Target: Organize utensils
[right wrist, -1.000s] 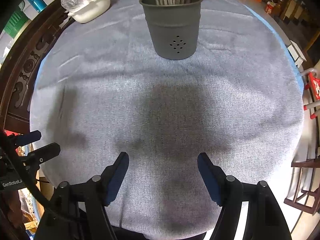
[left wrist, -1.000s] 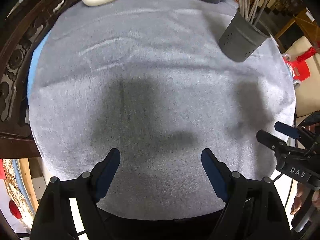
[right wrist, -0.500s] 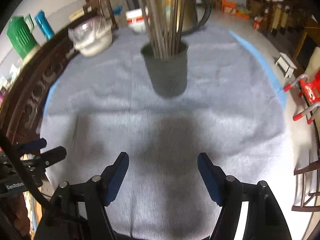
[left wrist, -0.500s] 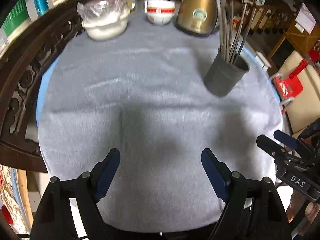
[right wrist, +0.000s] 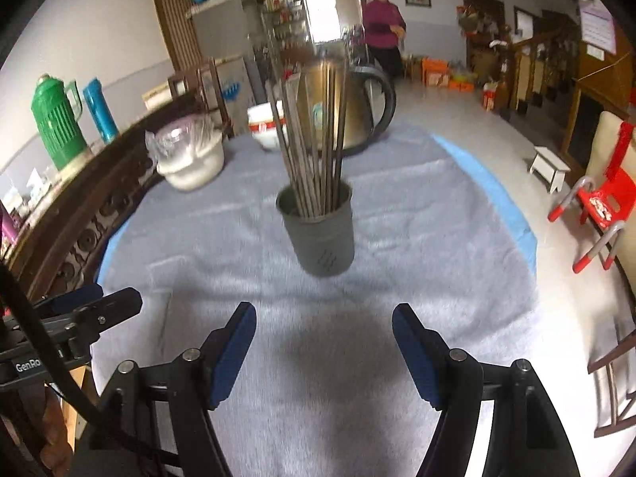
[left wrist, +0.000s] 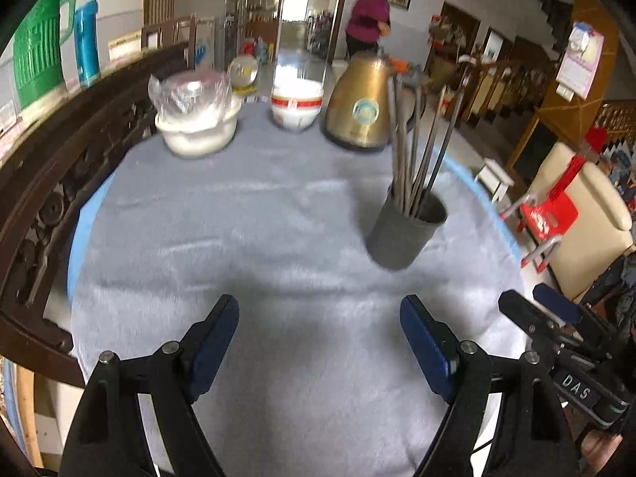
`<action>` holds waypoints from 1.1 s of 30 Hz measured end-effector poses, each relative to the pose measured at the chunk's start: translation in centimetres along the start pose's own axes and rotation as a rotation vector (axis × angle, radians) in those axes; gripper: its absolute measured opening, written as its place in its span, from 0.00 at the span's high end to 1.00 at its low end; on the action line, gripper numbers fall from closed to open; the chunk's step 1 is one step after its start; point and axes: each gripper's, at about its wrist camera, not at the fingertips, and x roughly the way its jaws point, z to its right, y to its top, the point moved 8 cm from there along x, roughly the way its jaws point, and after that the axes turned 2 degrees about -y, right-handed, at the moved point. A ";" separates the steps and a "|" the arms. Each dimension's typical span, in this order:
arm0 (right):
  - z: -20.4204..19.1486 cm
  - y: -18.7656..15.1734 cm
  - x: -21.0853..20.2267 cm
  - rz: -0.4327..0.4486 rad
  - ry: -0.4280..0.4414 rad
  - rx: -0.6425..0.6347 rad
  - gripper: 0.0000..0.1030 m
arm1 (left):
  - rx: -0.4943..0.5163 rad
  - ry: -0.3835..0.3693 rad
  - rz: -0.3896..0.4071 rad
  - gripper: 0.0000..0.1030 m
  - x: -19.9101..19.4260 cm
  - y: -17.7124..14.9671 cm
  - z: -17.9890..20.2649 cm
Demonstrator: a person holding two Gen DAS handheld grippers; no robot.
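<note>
A dark grey holder (left wrist: 403,232) (right wrist: 320,230) stands upright on the grey cloth (left wrist: 254,238) of a round table. Several long metal utensils (left wrist: 417,151) (right wrist: 314,131) stick up out of it. My left gripper (left wrist: 320,314) hangs open over the near part of the cloth, with nothing between its blue pads; the holder is ahead and to its right. My right gripper (right wrist: 324,320) is open too and empty, with the holder straight ahead of it. Each gripper shows at the edge of the other's view, the right gripper (left wrist: 556,318) and the left gripper (right wrist: 99,302).
At the far side of the table stand a bagged white bowl (left wrist: 196,127), a red-banded bowl (left wrist: 296,105) and a gold kettle (left wrist: 361,107). A carved dark wooden bench back (left wrist: 43,183) runs along the left. A red chair (left wrist: 550,214) and a person (left wrist: 367,24) are beyond.
Both grippers have risen and tilted up, so the views swung from looking down on the cloth to taking in the far dishes and the room. The jaws stayed the same.
</note>
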 end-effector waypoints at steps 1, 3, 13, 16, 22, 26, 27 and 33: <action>0.1 0.3 -0.4 0.023 -0.003 0.000 0.28 | 0.001 -0.002 0.022 0.19 -0.3 0.4 0.1; 0.2 0.8 -1.2 0.063 -0.004 0.002 0.28 | 0.005 -0.004 0.074 0.19 -1.1 1.4 0.4; 0.9 2.5 -4.1 0.220 -0.019 0.005 0.28 | 0.066 -0.051 0.251 0.10 -3.9 4.8 2.9; 1.0 2.7 -4.3 0.238 -0.016 0.005 0.28 | 0.091 -0.056 0.291 0.01 -4.5 5.4 3.7; 1.3 2.8 -4.8 0.265 -0.017 0.006 0.28 | 0.091 -0.080 0.293 0.00 -4.6 6.0 4.7; 1.3 3.0 -5.0 0.275 -0.020 0.001 0.28 | 0.099 -0.077 0.280 0.00 -4.5 6.2 5.1; 1.3 3.0 -5.0 0.275 -0.020 0.001 0.28 | 0.097 -0.081 0.274 0.00 -4.4 6.1 5.1; 1.0 3.2 -5.1 0.276 -0.020 -0.004 0.28 | 0.104 -0.071 0.253 0.00 -3.7 6.0 5.0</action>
